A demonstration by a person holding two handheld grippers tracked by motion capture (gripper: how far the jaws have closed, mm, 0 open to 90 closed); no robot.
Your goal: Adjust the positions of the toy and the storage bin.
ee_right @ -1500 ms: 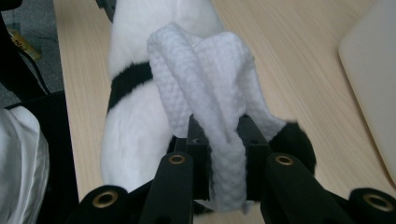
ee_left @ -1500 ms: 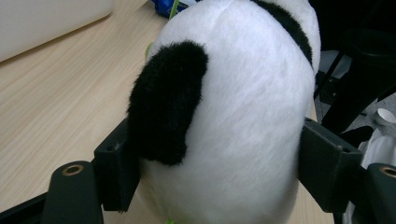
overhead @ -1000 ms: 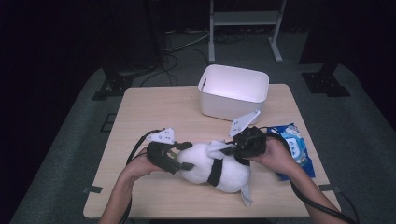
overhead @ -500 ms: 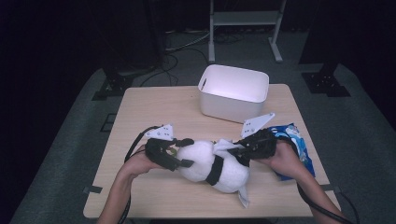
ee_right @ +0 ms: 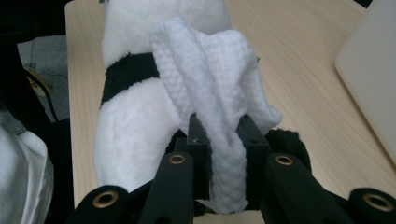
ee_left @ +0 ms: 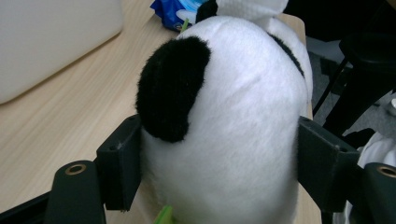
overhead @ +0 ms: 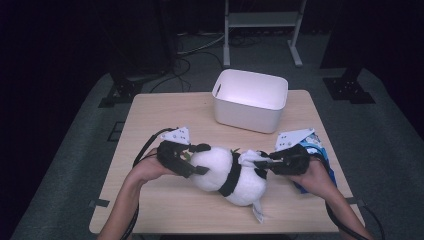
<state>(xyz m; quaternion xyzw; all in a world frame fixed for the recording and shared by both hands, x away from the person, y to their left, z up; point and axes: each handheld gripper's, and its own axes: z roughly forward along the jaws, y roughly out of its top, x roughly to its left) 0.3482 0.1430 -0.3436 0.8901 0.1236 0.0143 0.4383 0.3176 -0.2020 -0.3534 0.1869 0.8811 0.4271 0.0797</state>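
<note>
Plush panda [overhead: 227,172]: soft, matt pile, white with black patches. Cloth strip [ee_right: 215,93]: white, coarse waffle-like weave, matt. Tabletop [overhead: 165,112]: pale wood grain, smooth, low sheen. Bin [overhead: 250,100]: white plastic, smooth, faintly glossy. Packet [overhead: 317,150]: blue, glossy film. Gripper jaws: black, matt plastic with brass-coloured metal eyelets.

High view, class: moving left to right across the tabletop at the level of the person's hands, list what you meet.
left gripper → black-and-white plush toy → white cloth → right gripper → blue packet
</note>
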